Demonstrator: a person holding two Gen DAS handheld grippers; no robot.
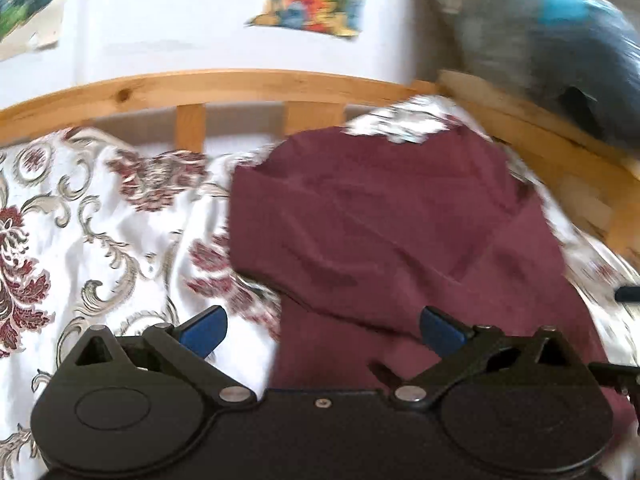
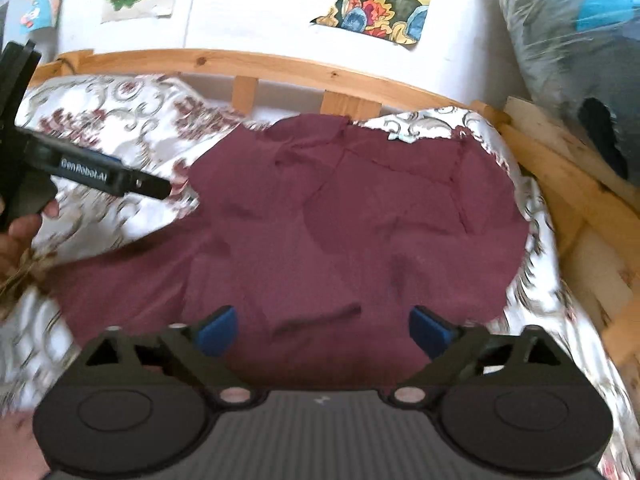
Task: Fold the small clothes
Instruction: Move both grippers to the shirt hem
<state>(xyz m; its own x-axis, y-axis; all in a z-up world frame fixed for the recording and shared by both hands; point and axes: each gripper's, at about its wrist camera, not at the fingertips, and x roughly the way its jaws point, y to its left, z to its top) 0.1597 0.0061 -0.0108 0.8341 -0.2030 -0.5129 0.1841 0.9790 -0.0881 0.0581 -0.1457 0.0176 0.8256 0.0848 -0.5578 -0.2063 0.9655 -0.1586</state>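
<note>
Right wrist view: maroon garment [image 2: 340, 232] lies spread on the floral bedspread [image 2: 120, 128], roughly flat, with a few creases and at least one layer lapped over another near the middle. Its far edge sits close to the wooden bed rail [image 2: 240, 62]. Right gripper [image 2: 324, 330] has its jaws wide apart, nothing between the blue pads [image 2: 218, 330], hanging just above the near part of the cloth. No grip.

Left gripper [image 1: 324, 330] reads the same in its own view: jaws spread wide, pads clear of the fabric, garment's left edge running under its right-hand pad. In the right wrist view its body [image 2: 92, 174] shows at the left, held by a hand [image 2: 16, 236], off the garment's left side over the bedspread.

Plastic-wrapped bundle [image 2: 572, 40] sits beyond the rail at the right, not in play. Both views are motion-blurred, so seams and which end is the collar are hard to call; the garment type I can't tell.

Judgement: between folds. One fold looks laid, both grippers are free, and the next grasp hasn't started.

Next move needs: pick two matching points on one edge, likely the near hem, one per gripper. Pinch only the garment's layers, not the bedspread under them. Then lift evenly and carry over to the far edge so the corners line up.
</note>
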